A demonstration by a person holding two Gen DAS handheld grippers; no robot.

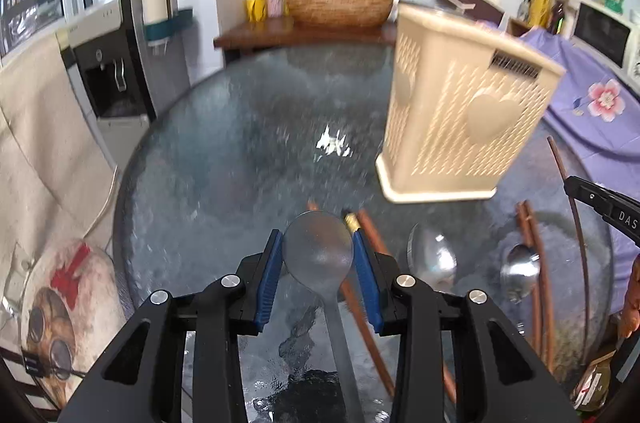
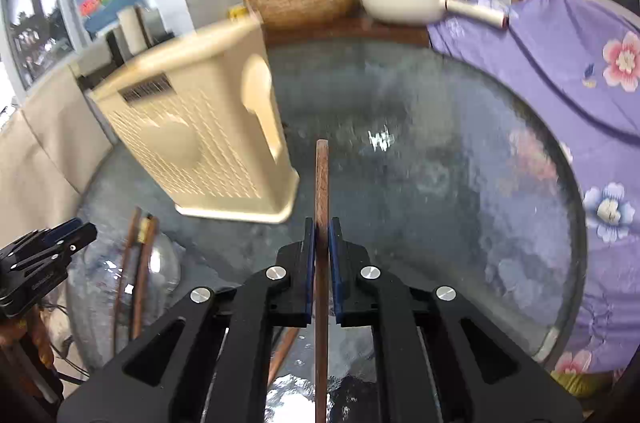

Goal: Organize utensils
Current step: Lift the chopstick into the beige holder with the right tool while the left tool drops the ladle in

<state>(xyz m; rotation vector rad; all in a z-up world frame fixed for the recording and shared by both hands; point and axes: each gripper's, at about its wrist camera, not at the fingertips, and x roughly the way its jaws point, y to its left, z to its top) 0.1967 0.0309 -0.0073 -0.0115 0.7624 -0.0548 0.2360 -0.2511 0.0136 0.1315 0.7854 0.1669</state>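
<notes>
My left gripper (image 1: 318,251) is shut on the bowl of a grey metal spoon (image 1: 318,255), whose handle runs down toward the camera. My right gripper (image 2: 321,227) is shut on a brown wooden chopstick (image 2: 322,175) that sticks up past the fingertips. A beige perforated utensil holder (image 1: 460,111) with heart shapes stands on the round glass table (image 1: 224,159); the same utensil holder (image 2: 200,143) shows left of centre in the right wrist view. Loose on the table lie two more spoons (image 1: 434,257) and several chopsticks (image 1: 532,235). The right gripper (image 1: 600,203) enters at the far right edge.
A water dispenser (image 1: 112,71) stands past the table's left edge. A woven basket (image 1: 340,5) sits on the wooden counter behind. Purple floral cloth (image 2: 568,71) covers furniture on the right. A dog-print cushion (image 1: 64,307) lies at lower left. The left gripper (image 2: 44,255) shows at the left edge.
</notes>
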